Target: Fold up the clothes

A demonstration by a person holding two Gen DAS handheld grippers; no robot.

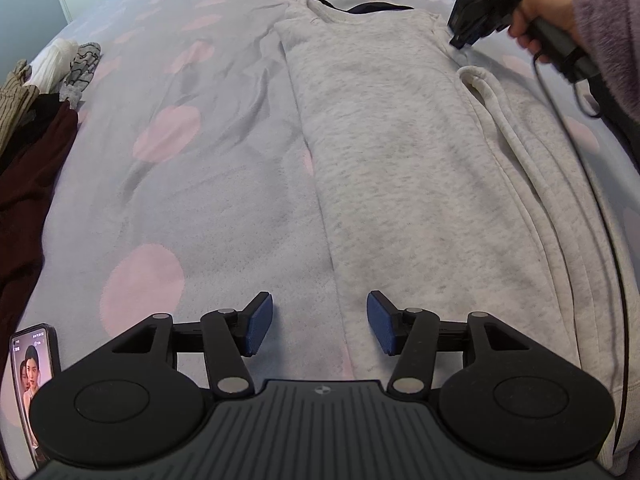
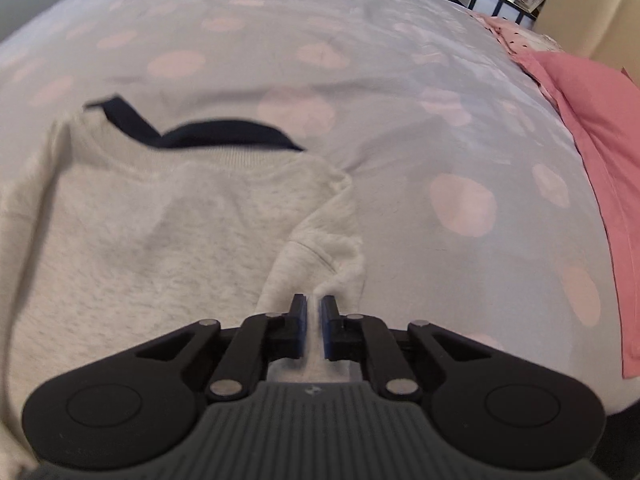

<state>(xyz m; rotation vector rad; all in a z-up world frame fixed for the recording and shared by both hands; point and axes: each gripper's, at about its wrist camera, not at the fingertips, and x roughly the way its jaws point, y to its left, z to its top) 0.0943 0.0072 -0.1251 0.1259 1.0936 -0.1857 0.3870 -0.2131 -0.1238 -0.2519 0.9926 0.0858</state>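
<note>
A light grey sweatshirt [image 1: 380,140] with a navy neck lining lies flat on the bed, its left side folded in and its right sleeve [image 1: 520,152] running down its right side. My left gripper [image 1: 320,324] hovers open over the sweatshirt's near left edge, with nothing between its blue pads. Held by a hand in a purple sleeve, my right gripper [image 1: 466,38] is at the far right shoulder. In the right wrist view the sweatshirt [image 2: 140,240] fills the left, and the right gripper [image 2: 314,312] is shut on a pinch of fabric at the shoulder seam.
The bed cover [image 1: 180,200] is grey-lilac with pink dots. A pile of clothes [image 1: 36,120] lies at the left edge, with a phone [image 1: 34,376] near it. A black cable [image 1: 592,184] trails over the sleeve. Pink bedding [image 2: 600,152] lies along the right.
</note>
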